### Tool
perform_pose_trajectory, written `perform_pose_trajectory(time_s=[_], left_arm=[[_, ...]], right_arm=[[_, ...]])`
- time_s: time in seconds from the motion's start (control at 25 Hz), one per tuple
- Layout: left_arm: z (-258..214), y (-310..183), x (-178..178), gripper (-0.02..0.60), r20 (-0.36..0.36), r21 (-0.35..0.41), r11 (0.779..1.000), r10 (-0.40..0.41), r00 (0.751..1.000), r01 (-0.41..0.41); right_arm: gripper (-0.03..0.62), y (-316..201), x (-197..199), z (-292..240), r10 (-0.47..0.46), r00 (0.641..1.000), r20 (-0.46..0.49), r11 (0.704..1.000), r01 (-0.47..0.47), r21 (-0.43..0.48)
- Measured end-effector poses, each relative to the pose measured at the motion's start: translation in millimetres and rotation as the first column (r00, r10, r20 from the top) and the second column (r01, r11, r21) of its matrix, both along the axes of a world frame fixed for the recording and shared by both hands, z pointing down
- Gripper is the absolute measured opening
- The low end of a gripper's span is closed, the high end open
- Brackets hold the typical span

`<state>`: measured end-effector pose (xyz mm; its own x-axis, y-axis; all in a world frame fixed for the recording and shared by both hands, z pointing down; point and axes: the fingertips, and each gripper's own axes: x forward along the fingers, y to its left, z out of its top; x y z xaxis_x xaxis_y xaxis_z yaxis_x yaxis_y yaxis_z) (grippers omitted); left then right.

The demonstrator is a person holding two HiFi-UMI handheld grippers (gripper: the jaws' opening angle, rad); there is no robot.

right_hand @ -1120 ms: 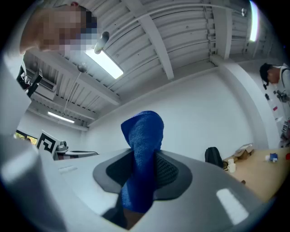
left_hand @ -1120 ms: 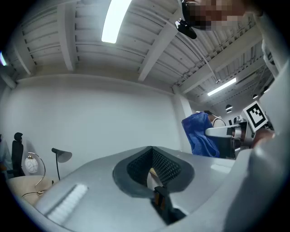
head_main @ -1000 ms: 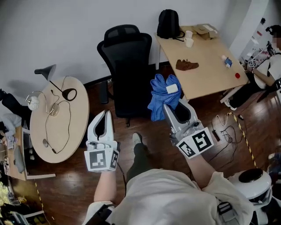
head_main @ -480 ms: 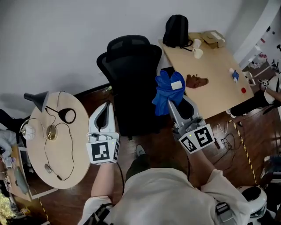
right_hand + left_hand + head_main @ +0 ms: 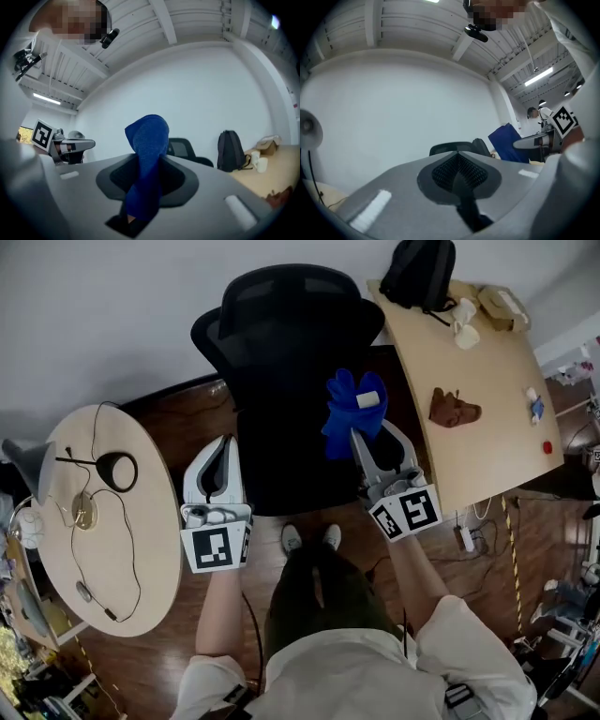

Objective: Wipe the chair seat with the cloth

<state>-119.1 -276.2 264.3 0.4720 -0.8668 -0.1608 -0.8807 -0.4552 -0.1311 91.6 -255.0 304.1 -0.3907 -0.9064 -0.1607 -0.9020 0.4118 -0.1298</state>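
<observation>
While the right gripper (image 5: 369, 437) pinches the blue cloth (image 5: 350, 412) over the chair seat (image 5: 281, 460), perhaps not yet touching it, press the bunched cloth flat and sweep broadly. The left gripper (image 5: 223, 448), jaws opening and empty, can steady the chair.

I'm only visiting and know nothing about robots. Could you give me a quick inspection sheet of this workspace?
Surface: chair seat black, bare.
Job's things: blue cloth, bunched, at the seat's right edge.
Clutter: backpack and cups on desk; lamp on round table.
Grippers: right gripper fingers shut on cloth; left gripper fingers opening, nothing between them.
Cables: cable across round table; floor cables by desk.
Surroundings: white wall, wood floor.
</observation>
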Motion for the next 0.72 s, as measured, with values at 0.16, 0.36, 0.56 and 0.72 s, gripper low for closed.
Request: perform_pose_trajectory(time_s=[0.16,0.36,0.56,0.72], left_arm=[[209.4,-12.0,-15.4,0.084,-0.026,-0.113,0.99,-0.091,0.995,0.088],[329.2,-8.2,-10.3,0.086,0.039,-0.078,0.994,-0.07,0.997,0.073],[333.2,-4.0,-27.4,0.087,0.055,-0.033,0.996,-0.081,0.995,0.083],[338.6,-1.6,-30.5,0.087,0.032,-0.039,0.996,-0.085,0.996,0.086]], right_arm=[[0.12,-36.0,-19.3,240.0,-0.08,0.997,-0.005,0.98,0.077,-0.181],[0.12,-48.1,-36.1,413.3,-0.131,0.991,-0.015,0.943,0.12,-0.31],[0.12,-58.8,-77.0,485.3,-0.185,0.982,-0.033,0.89,0.153,-0.429],[0.118,-97.4,-127.4,589.9,-0.237,0.971,-0.028,0.798,0.179,-0.576]])
